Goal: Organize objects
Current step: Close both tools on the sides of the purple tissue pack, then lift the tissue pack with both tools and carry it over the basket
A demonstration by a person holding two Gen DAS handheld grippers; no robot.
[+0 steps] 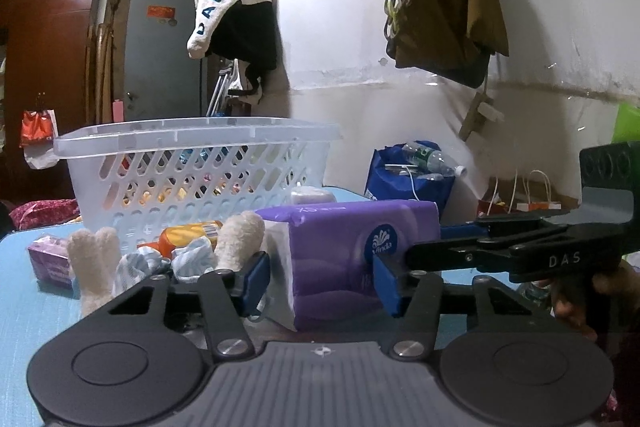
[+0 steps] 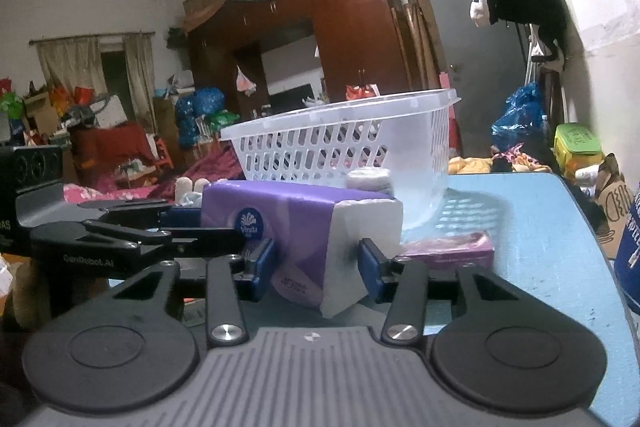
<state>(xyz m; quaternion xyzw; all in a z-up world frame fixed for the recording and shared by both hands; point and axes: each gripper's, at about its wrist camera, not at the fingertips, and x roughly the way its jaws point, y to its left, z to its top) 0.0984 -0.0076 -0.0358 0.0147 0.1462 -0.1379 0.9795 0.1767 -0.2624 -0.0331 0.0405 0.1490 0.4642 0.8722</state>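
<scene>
**Two grippers closing in on one Vinda tissue pack by the basket**

One blue table [image 2: 532, 227] is carrying everything, its right edge curving away just past the basket, with bare surface lying open on that side. One clear slotted laundry basket [image 1: 192, 167] is standing at the back as the landmark. In front of it one purple tissue pack [image 1: 344, 251], reading "Vinda" and "XS", is sitting on the table. The left gripper [image 1: 320, 283] is standing spread with the pack between its blue pads; whether they are pressing it cannot be told. The right gripper [image 2: 316, 267] is bracketing the pack's white open end, its pads appearing to be touching both sides. "DAS" is showing on the right gripper's body, "GenRobot.AI" on the left's.

Left of the pack, before the basket, two cream fuzzy socks [image 1: 96, 255] are standing up, with one blue-striped cloth bundle [image 1: 160, 263] and one orange packet [image 1: 192, 233] between them. Two small purple tissue packets are lying near the basket: one [image 1: 48, 259] at its left, one [image 2: 452, 251] at its right. One rolled white bundle [image 2: 370, 179] is resting against the basket.
</scene>
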